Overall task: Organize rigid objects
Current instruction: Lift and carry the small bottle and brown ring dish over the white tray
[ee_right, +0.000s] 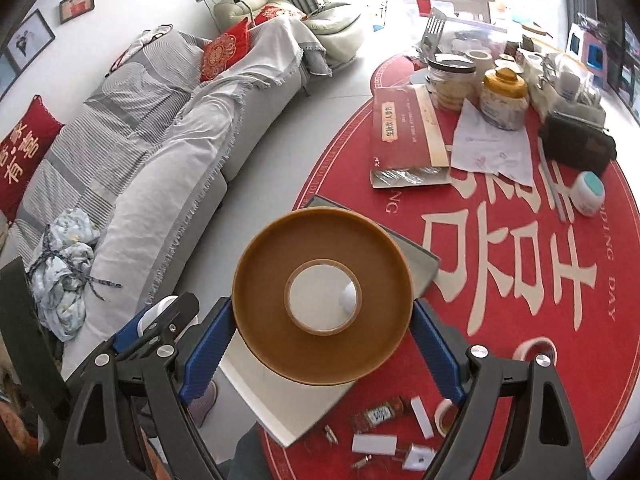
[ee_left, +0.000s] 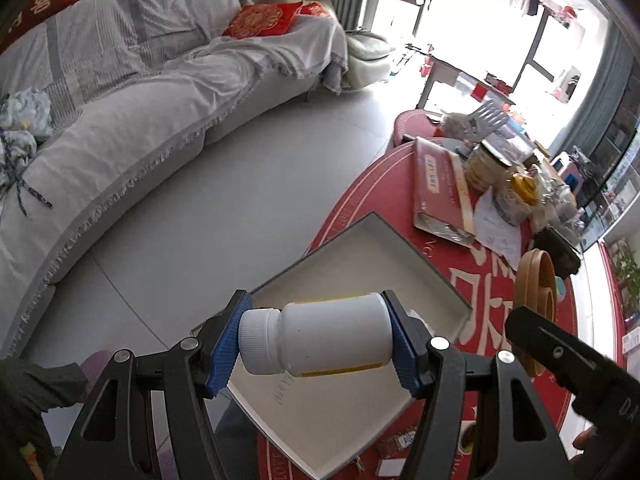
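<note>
The left gripper (ee_left: 318, 338) pinches a white bottle (ee_left: 320, 336) end to end between its fingers, above the shallow grey box (ee_left: 360, 248) at the bench's near left edge. The right gripper (ee_right: 322, 334) clamps a brown tape roll (ee_right: 322, 300) over the same box, likely to set both inside.

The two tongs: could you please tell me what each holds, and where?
Left tongs clamp a white plastic bottle end to end, cap and base. Right tongs grip a brown tape roll across its rim.

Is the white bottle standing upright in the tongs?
No, the white bottle lies sideways between the left tongs, cap against one blue pad and base against the other.
</note>
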The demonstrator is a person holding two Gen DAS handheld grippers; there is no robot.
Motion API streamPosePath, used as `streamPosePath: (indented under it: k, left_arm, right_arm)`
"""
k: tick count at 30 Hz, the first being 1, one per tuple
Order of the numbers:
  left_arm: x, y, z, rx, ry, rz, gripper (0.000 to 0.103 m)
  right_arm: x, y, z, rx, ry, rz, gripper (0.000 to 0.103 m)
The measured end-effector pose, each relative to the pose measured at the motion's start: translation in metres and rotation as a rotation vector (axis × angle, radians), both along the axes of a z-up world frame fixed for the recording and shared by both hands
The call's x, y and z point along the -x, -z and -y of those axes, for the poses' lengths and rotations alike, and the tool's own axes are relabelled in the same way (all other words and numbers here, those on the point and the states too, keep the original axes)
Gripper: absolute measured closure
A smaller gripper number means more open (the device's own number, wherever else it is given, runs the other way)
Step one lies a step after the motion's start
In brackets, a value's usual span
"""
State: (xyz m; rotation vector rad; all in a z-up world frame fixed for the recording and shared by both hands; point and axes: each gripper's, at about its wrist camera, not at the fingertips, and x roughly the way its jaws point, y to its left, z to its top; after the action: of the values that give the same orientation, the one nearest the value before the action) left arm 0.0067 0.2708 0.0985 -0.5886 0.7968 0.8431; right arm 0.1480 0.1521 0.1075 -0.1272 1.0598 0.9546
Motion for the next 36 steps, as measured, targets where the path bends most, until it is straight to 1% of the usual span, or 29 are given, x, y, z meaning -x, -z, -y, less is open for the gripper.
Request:
streamPosePath:
  k: [4,9,13,20,36]
  left_arm:
    - [-0.003,0.023,-0.005,0.01,-0.014,-0.049,0.035]
    - [-0.006,0.057,-0.005,0.047,-0.015,-0.116,0.035]
    - [-0.007,0.074,-0.007,0.074,-0.012,-0.144,0.035]
    - [-0.013,0.084,-0.007,0.08,0.002,-0.17,0.035]
    - [-0.025,0.099,-0.017,0.105,0.004,-0.188,0.035]
  right_arm:
    - [0.003,0.017,-0.011,0.034,-0.017,-0.007,0.015]
    - [0.0,0.042,-0.017,0.085,-0.019,-0.033,0.015]
    - [-0.005,0.057,-0.019,0.116,-0.014,-0.05,0.015]
    - [-0.01,0.069,-0.026,0.14,-0.015,-0.056,0.015]
    - [-0.032,0.084,-0.046,0.148,-0.001,-0.06,0.015]
